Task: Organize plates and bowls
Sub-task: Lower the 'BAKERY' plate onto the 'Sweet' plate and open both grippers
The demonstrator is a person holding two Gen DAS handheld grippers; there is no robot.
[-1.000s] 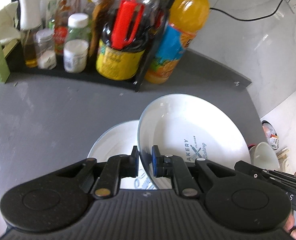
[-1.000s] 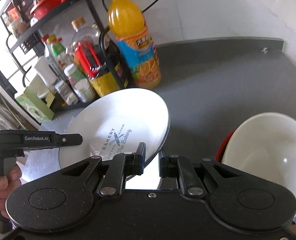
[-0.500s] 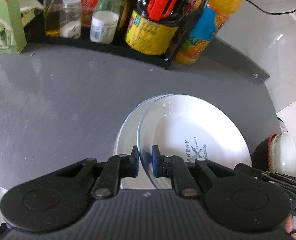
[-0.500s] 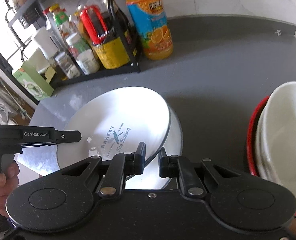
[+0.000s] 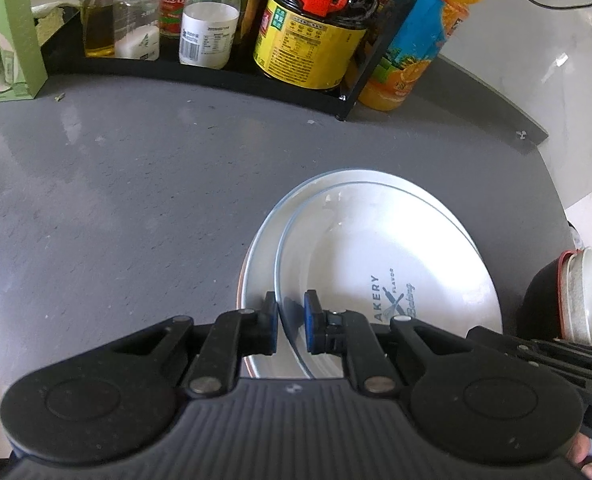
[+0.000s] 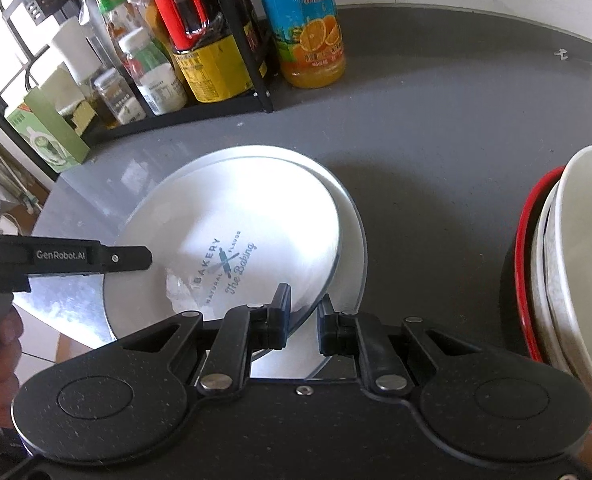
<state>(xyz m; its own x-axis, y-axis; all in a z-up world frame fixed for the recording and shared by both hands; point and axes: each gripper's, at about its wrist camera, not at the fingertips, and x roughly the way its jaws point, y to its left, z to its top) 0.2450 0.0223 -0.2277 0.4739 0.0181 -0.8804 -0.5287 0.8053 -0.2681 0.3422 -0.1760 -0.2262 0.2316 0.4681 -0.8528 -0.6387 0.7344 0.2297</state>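
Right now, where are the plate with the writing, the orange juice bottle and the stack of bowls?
plate with the writing (image 6: pixel 232 236): right wrist view, middle of its face.
orange juice bottle (image 6: pixel 311 36): right wrist view, on its label.
stack of bowls (image 6: pixel 587 264): right wrist view, inside the top bowl.

The lower plate shows only as a crescent at centre frame, the printed plate covering the rest. In the left wrist view, the "BAKERY" print loses its first letter behind the gripper. The bowl stack runs off the right edge. Rack bottles are cropped along the top.
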